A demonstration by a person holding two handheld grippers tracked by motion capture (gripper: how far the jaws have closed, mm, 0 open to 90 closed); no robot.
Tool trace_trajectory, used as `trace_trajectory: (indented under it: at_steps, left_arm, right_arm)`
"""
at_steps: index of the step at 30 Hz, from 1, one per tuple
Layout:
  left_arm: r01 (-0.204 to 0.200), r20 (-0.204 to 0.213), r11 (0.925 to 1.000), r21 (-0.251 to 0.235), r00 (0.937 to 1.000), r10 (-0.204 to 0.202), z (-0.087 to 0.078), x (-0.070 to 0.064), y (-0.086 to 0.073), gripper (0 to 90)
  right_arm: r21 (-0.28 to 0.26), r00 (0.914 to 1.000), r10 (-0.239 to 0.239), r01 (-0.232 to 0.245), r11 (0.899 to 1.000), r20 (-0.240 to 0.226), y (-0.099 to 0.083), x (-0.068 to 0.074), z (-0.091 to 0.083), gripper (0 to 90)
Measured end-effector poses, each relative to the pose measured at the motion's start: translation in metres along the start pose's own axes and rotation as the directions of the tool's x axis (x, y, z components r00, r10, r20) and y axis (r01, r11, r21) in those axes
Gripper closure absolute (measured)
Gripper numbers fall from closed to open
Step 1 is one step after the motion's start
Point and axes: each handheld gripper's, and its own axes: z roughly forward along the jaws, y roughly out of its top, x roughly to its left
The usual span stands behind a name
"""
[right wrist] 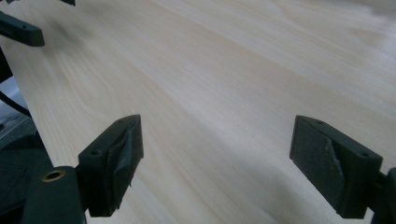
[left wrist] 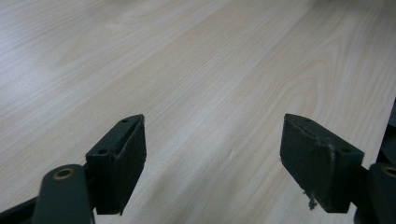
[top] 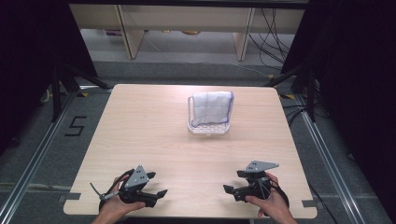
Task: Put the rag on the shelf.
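Observation:
A white slatted basket (top: pixel 208 129) stands on the far middle of the wooden table (top: pixel 140 121). A folded white cloth with thin blue lines (top: pixel 211 108) leans upright inside it. My left gripper (top: pixel 158 183) rests near the front left edge, held by a hand, pointing right with its jaws apart. My right gripper (top: pixel 233 181) sits near the front right edge and points left, also open. In the left gripper view my left gripper (left wrist: pixel 212 158) holds nothing over bare wood. In the right gripper view my right gripper (right wrist: pixel 217 158) is likewise empty, with a jaw of the other gripper (right wrist: pixel 21 30) at top left.
Black stand legs (top: pixel 70 74) flank the table's far corners. Wooden shelf legs (top: pixel 130 37) and loose cables (top: pixel 273 32) lie beyond the far edge. A black "5" mark (top: pixel 74 126) is on the floor to the left.

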Motion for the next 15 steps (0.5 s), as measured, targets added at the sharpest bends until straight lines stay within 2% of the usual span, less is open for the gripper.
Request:
trace_trajectory:
  at_steps: [1,2,3,4,5,6,7,10,11,13,14,15]
  left_arm:
    - [-0.008,-0.003,0.9999,0.012,1.0000,0.008,-0.0002,0.0009,-0.0003,22.3]
    - [-0.003,0.001,1.0000,0.003,1.0000,0.003,0.0009,0.0006,-0.0008,22.3]
    - [-0.003,0.004,1.0000,0.001,1.0000,0.003,0.0015,0.0006,-0.0010,22.2]
    - [0.000,0.007,1.0000,0.004,1.0000,0.000,0.0019,0.0004,-0.0011,22.3]
    - [-0.006,0.008,1.0000,0.003,1.0000,0.006,0.0022,0.0003,-0.0011,22.2]
    - [-0.023,0.009,0.9995,0.020,0.9997,0.023,0.0012,0.0012,-0.0008,22.3]
    - [-0.024,0.011,0.9995,0.020,0.9997,0.023,0.0013,0.0011,-0.0007,22.3]
    - [-0.022,0.009,0.9996,0.018,0.9997,0.022,0.0015,0.0013,-0.0008,22.2]
    - [-0.004,0.004,1.0000,0.002,1.0000,0.004,0.0026,0.0001,-0.0012,22.2]
    - [-0.025,-0.004,0.9995,0.020,0.9997,0.025,0.0018,0.0020,-0.0011,22.2]
    - [-0.004,-0.004,0.9999,0.010,1.0000,0.004,0.0025,0.0010,-0.0014,22.2]
    - [0.001,0.000,1.0000,0.003,1.0000,-0.001,0.0029,0.0006,-0.0015,22.2]
  right_arm:
    - [0.006,0.9999,0.000,0.000,1.000,0.013,-0.0014,0.0013,-0.0007,17.2]
    - [0.004,0.9998,-0.010,0.010,1.000,0.017,-0.0028,0.0017,-0.0009,17.2]
    - [0.013,0.9998,0.011,-0.011,1.000,0.014,-0.0042,0.0042,-0.0012,17.2]
    - [0.006,1.0000,-0.006,0.006,1.000,0.003,-0.0057,0.0025,0.0002,17.2]
    - [0.028,0.9997,0.026,-0.026,0.999,0.000,-0.0071,0.0057,-0.0003,17.2]
    - [0.027,0.9999,0.002,-0.003,1.000,0.016,-0.0080,0.0045,-0.0003,17.2]
    - [0.024,0.9997,-0.016,0.015,1.000,0.019,-0.0086,0.0040,0.0003,17.2]
    - [0.040,0.9997,-0.017,0.016,0.999,0.016,-0.0097,0.0058,0.0021,17.2]
    - [0.040,0.9997,-0.018,0.017,0.999,0.018,-0.0099,0.0061,0.0023,17.2]
    - [0.042,0.9997,-0.012,0.011,0.999,0.023,-0.0103,0.0070,0.0029,17.2]
    - [0.049,0.9995,-0.016,0.014,0.999,0.026,-0.0104,0.0068,0.0030,17.2]
    - [0.050,0.9992,-0.024,0.022,0.999,0.031,-0.0106,0.0065,0.0036,17.2]
